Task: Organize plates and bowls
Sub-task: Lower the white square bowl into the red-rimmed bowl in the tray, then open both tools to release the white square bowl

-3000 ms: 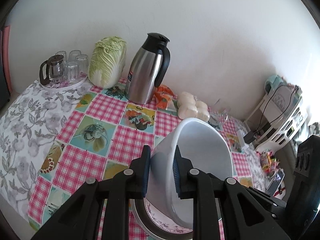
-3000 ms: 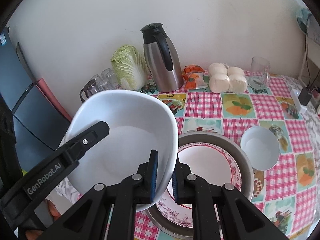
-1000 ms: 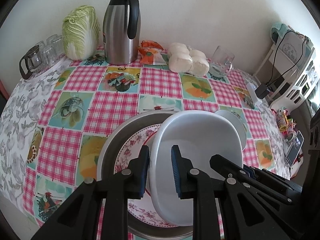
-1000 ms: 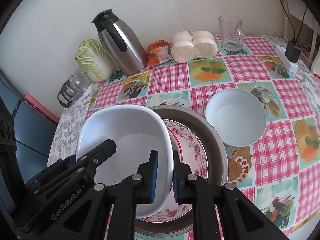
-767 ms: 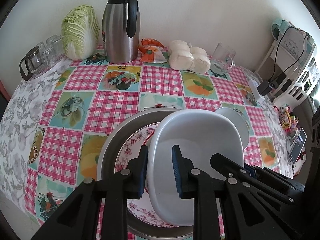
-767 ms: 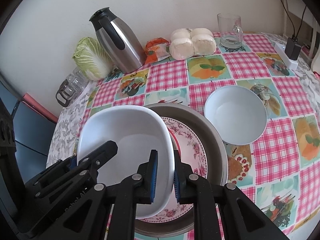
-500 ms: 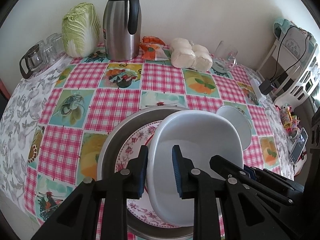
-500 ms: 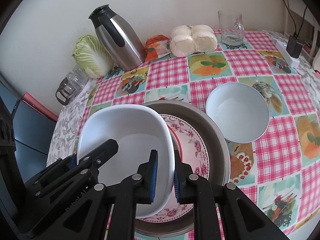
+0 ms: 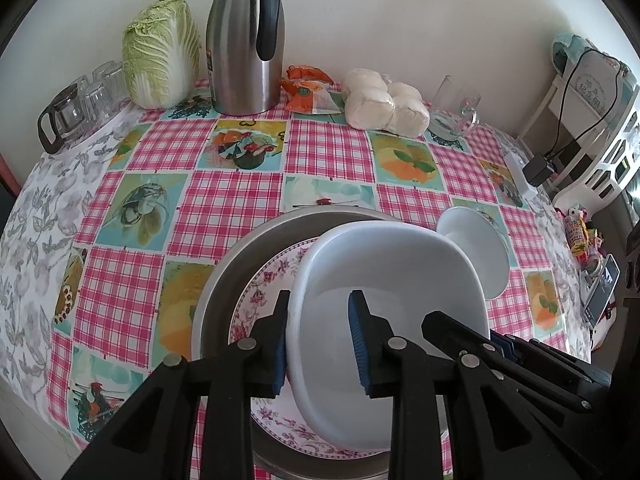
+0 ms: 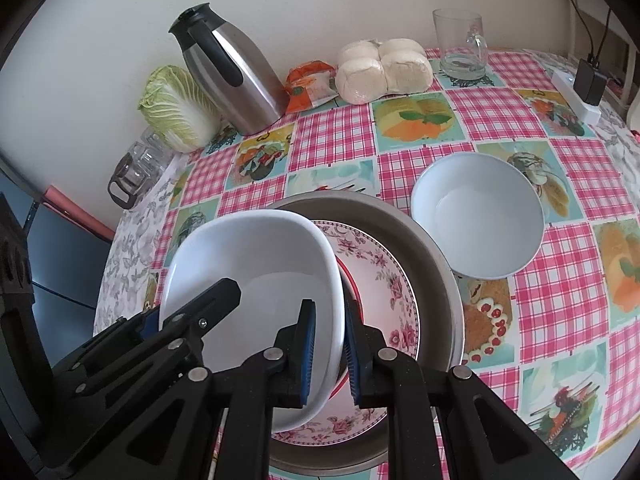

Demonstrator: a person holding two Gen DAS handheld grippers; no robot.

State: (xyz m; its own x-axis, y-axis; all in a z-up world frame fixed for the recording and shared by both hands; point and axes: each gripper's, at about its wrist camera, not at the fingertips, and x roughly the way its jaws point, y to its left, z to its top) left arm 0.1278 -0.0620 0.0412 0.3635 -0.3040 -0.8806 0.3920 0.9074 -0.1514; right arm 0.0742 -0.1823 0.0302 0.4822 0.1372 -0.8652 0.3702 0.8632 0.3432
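A white square bowl (image 9: 400, 272) rests tilted on a floral plate (image 9: 264, 280), which lies in a grey metal dish (image 9: 220, 280). My left gripper (image 9: 318, 340) straddles the bowl's left rim. Its jaws are opening, and the inner pad stands clear of the wall. My right gripper (image 10: 329, 356) is shut on the opposite rim of the square bowl (image 10: 248, 256). A round white bowl (image 10: 476, 220) sits on the cloth just right of the metal dish (image 10: 436, 280).
Along the wall stand a steel thermos (image 9: 244, 40), a cabbage (image 9: 160, 56), an orange packet (image 9: 308, 88), bagged buns (image 9: 384, 104) and a glass mug (image 9: 456, 108). A glass teapot with tumblers (image 9: 68, 112) is at the far left. A plug strip (image 10: 580, 88) lies at the right edge.
The square bowl came down from the air onto the floral plate. Over the last second the left jaws have spread apart off the rim, while the right grip has not changed.
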